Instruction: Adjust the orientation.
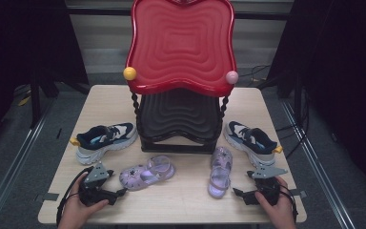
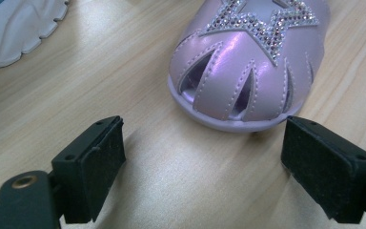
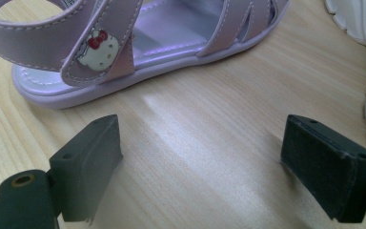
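Observation:
Two lilac child's sandals lie on the wooden table (image 1: 181,202). The left sandal (image 1: 147,173) has a glittery star on its toe (image 2: 248,71). My left gripper (image 1: 120,192) lies just left of it, its jaws open and empty, and its toe sits just ahead of that gripper (image 2: 205,136). The right sandal (image 1: 219,171) shows its heel strap with a cat badge (image 3: 97,50). My right gripper (image 1: 236,193) rests to its right, open, with bare table between the pads of this gripper (image 3: 202,131).
A two-tier stand with a red top tray (image 1: 181,43) and a black lower tray (image 1: 178,117) fills the table's back middle. A navy and white sneaker (image 1: 106,139) lies at the left and another (image 1: 252,140) at the right, its white sole (image 3: 357,19) near my right gripper.

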Demonstrator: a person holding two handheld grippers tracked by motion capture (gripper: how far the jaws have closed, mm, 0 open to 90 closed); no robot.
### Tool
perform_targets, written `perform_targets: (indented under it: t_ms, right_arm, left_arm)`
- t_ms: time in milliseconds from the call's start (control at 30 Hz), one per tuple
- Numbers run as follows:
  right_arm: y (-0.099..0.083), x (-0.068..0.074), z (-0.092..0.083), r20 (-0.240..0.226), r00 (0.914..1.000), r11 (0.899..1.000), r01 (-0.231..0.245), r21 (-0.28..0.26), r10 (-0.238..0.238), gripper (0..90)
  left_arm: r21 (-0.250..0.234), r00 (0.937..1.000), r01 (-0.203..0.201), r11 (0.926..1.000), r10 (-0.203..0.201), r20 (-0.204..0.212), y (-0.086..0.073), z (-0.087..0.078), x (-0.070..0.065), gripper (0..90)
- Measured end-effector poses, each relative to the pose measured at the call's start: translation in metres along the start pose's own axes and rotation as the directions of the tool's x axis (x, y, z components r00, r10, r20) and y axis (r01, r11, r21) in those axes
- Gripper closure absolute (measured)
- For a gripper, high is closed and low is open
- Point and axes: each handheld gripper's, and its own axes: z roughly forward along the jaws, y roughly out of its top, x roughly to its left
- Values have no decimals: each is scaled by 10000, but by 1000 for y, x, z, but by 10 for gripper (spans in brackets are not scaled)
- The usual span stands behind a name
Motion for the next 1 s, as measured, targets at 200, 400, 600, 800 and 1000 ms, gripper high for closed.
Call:
perform_targets:
  t_ms: [200, 400, 600, 800, 1000]
  right_arm:
    - [0, 0, 0, 2, 10000, 10000, 0, 0, 0, 129]
    - [0, 0, 0, 2, 10000, 10000, 0, -1, 0, 129]
    - [0, 0, 0, 2, 10000, 10000, -12, 6, 12, 128]
    - [0, 0, 0, 4, 10000, 10000, 0, -1, 0, 129]
    - [0, 0, 0, 2, 10000, 10000, -2, -1, 2, 128]
  left_arm:
    - [5, 10000, -10, 10000, 10, -2, 0, 0, 0, 141]
    - [-40, 9999, 118, 9999, -119, -51, 0, 0, -2, 144]
    - [273, 9997, 261, 9993, -262, 1, 3, -3, -5, 182]
    - [368, 9994, 114, 9993, -126, 327, 9, -8, -12, 221]
    - [648, 9994, -89, 9979, 68, 333, 10, -1, -16, 217]
